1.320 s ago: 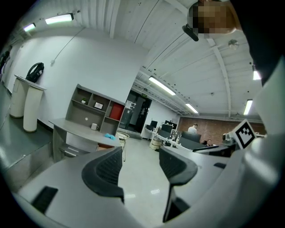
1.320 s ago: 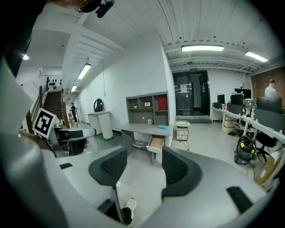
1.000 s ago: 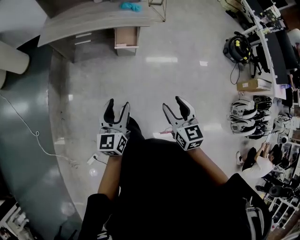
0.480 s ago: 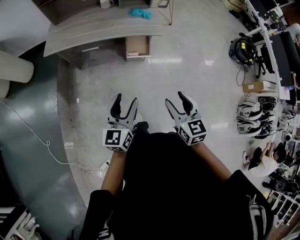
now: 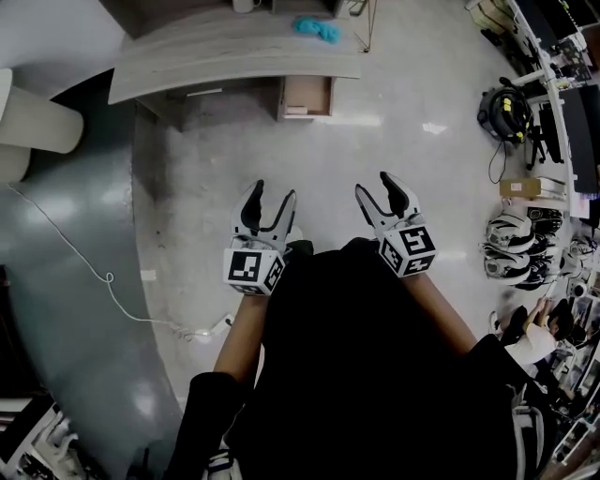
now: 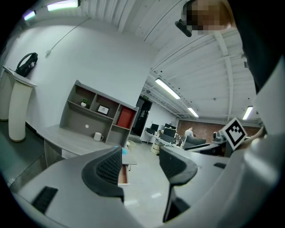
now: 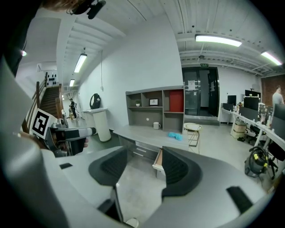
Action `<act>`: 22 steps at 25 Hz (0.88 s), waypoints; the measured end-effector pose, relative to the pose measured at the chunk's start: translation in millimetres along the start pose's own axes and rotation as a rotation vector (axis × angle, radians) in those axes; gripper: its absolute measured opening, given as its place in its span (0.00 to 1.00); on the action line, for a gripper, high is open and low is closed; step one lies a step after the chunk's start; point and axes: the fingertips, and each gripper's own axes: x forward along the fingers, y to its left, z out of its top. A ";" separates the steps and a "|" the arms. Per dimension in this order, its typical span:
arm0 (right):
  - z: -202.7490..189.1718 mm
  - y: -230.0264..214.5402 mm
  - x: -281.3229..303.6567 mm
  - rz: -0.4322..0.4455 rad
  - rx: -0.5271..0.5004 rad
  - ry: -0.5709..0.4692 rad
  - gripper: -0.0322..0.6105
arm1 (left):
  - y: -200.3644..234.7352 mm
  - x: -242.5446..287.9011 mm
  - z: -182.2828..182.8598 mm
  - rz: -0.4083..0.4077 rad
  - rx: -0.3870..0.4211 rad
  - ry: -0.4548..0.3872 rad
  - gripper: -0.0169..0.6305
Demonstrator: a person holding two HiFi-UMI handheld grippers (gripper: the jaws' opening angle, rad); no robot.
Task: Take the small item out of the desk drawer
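Observation:
A grey desk [image 5: 234, 56] stands across the floor from me, with one drawer [image 5: 307, 97] pulled open at its right end. What lies inside the drawer cannot be made out from here. A teal cloth [image 5: 316, 28] lies on the desk top. My left gripper [image 5: 267, 202] and right gripper [image 5: 382, 194] are held in front of my body, well short of the desk, both open with nothing in them. In the right gripper view the open drawer [image 7: 156, 161] shows between the jaws of the gripper [image 7: 144, 167]. In the left gripper view the drawer [image 6: 123, 174] sits just beside the left jaw of the gripper [image 6: 140, 162].
A white mug [image 7: 156, 125] stands on the desk in front of a shelf unit [image 7: 153, 104]. A wire stool [image 7: 192, 133] is right of the desk. A white pedestal [image 5: 37, 122] and a floor cable [image 5: 94, 281] are at the left; bags and helmets [image 5: 511, 244] line the right.
The desk and its open drawer have come closer and shifted right in the head view as I walk towards them. Both grippers stay open and held out in front.

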 end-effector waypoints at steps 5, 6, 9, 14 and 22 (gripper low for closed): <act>7.2 3.5 29.0 0.025 -0.004 0.016 0.41 | 26.1 3.9 5.4 0.034 -0.013 -0.008 0.40; 8.0 3.9 35.5 0.034 0.000 0.019 0.41 | 30.5 5.3 6.1 0.045 -0.014 -0.007 0.40; 8.7 7.7 53.3 0.075 0.017 0.027 0.41 | 41.9 7.6 4.9 0.081 -0.020 -0.001 0.40; 16.0 11.1 93.9 0.165 0.002 0.028 0.41 | 62.4 16.7 4.5 0.162 -0.016 0.006 0.40; 65.7 -12.3 195.0 0.305 -0.036 0.015 0.40 | 126.7 65.6 38.6 0.344 -0.031 -0.036 0.40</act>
